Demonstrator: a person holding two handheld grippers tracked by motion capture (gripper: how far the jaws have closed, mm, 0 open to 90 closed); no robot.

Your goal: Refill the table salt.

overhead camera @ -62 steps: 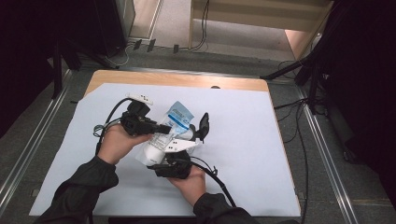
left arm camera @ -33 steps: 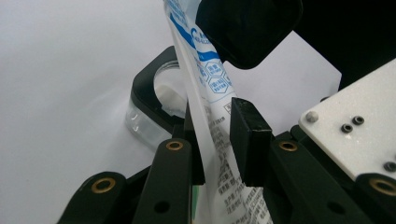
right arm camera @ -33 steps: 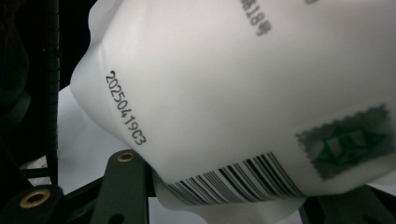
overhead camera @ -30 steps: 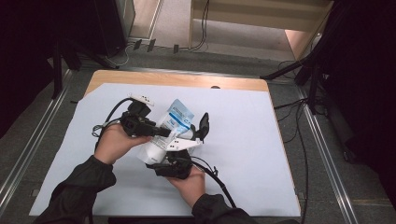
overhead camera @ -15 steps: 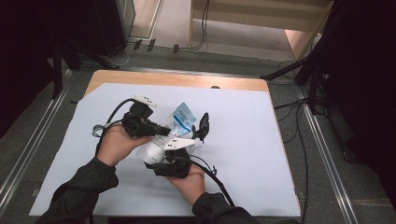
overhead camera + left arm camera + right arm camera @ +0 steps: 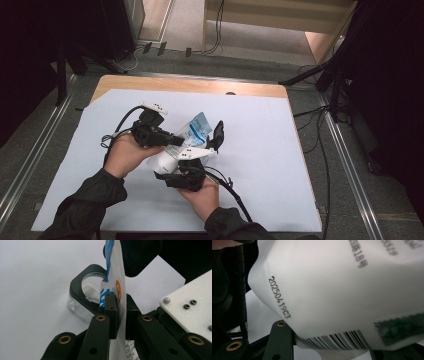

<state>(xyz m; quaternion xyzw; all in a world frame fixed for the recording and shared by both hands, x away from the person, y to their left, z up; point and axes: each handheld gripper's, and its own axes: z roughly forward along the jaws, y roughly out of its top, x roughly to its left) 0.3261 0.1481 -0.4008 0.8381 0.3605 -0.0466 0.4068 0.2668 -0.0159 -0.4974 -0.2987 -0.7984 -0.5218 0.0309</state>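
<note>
My left gripper (image 6: 119, 315) pinched tight on thin top edge of pouch (image 6: 115, 285), jaws just closing on it. My right gripper (image 6: 192, 167) clamped around fat white body of pouch, steadying it above white sheet (image 6: 280, 165). Guess: bracing one end to tear other. One pouch, two grippers, one clear jar (image 6: 82, 296) beyond.

Recording lab or studio bay. Wooden table (image 6: 190, 85) covered with a white sheet (image 6: 260, 150), flanked by metal floor rails (image 6: 350, 165) on grey carpet (image 6: 30, 145); loose cables (image 6: 320, 130) and dark stand legs (image 6: 320, 75) around, black surroundings beyond.
</note>
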